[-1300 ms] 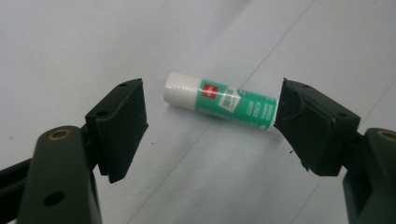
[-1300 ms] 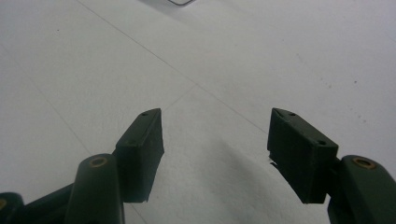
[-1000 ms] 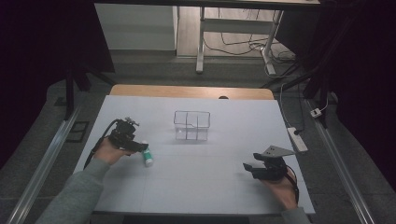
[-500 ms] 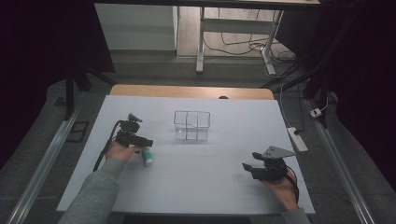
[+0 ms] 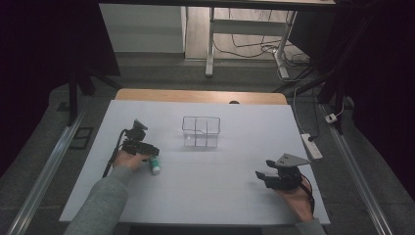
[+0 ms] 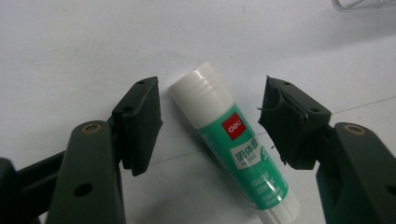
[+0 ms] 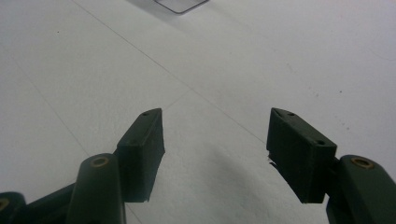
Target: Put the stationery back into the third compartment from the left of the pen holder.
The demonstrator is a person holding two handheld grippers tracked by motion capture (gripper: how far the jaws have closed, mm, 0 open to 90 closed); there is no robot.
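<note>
One glue stick (image 6: 233, 149) flat on table (image 5: 210, 196), left of clear divided bin (image 5: 201, 131), w/ left gripper (image 6: 210, 121) straddling it, jaws just closing, pads not yet touching. Bin compartments look bare. Right gripper (image 7: 215, 149) right of bin, jaws wide apart.

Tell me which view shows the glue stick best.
The left gripper view: the glue stick lies close up between the left gripper's open jaws, untouched, label readable. The high view shows it as a small white-green tube beside that gripper.
</note>
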